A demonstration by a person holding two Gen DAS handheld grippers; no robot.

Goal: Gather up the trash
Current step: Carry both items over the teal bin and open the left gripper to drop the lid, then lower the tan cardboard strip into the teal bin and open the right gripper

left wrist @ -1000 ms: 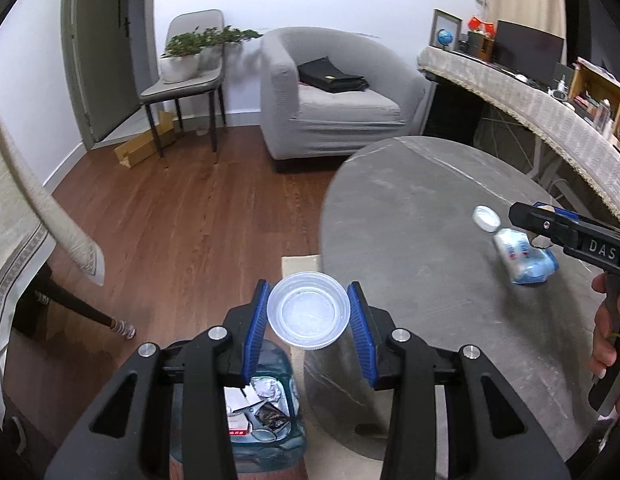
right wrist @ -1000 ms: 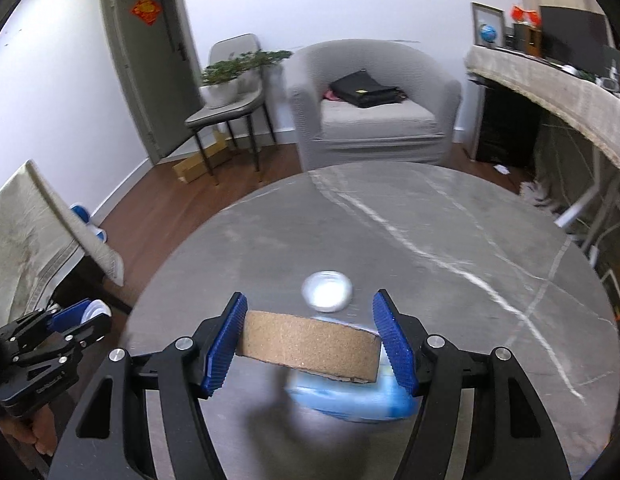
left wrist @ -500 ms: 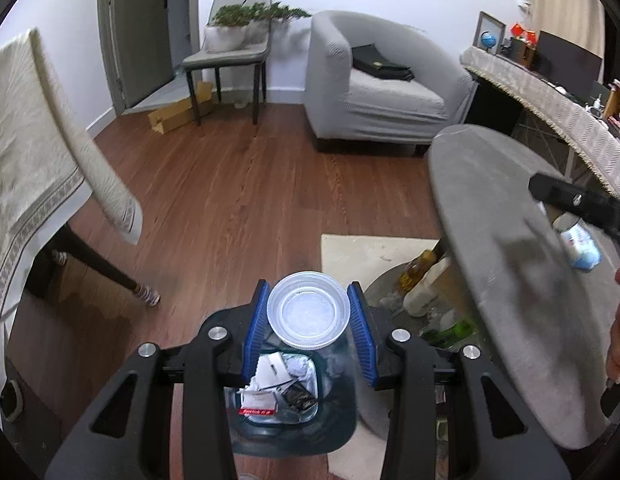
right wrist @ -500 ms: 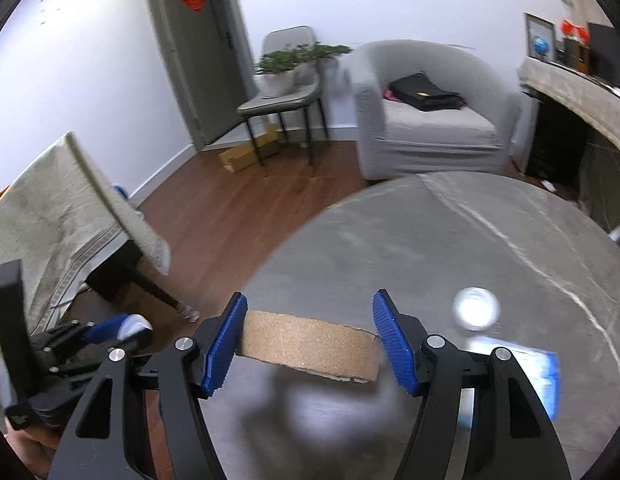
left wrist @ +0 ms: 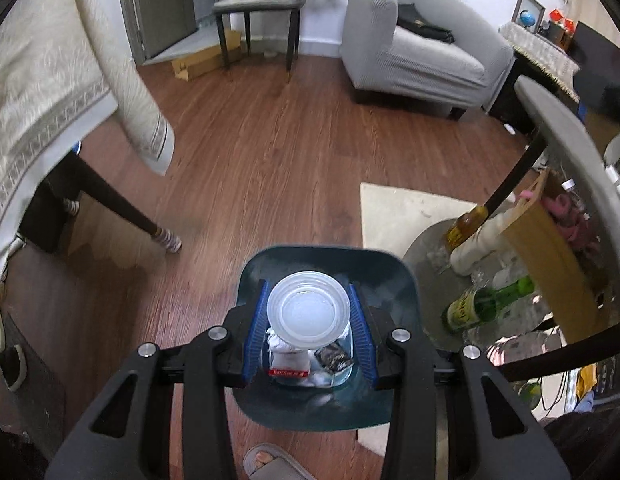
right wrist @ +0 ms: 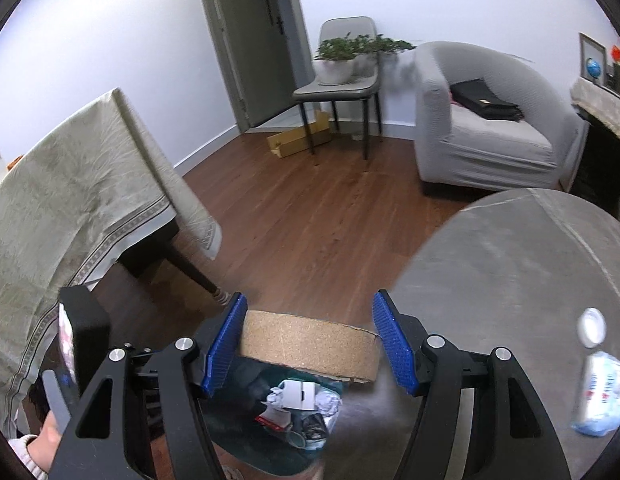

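Lower centre, left gripper (left wrist: 309, 334): clamps clear lid (left wrist: 308, 311), flat face up, over bin (left wrist: 384, 270).
Right gripper (right wrist: 308, 346): clamps cork ring (right wrist: 310, 346), long axis left-right.
Writing: red label in bin, unreadable.

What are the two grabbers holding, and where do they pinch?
The left gripper pinches a clear plastic lid by opposite rim edges. The right gripper pinches a cork ring across its outer sides.

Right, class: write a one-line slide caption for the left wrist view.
Left tongs hold a clear plastic lid above the dark bin already holding trash.
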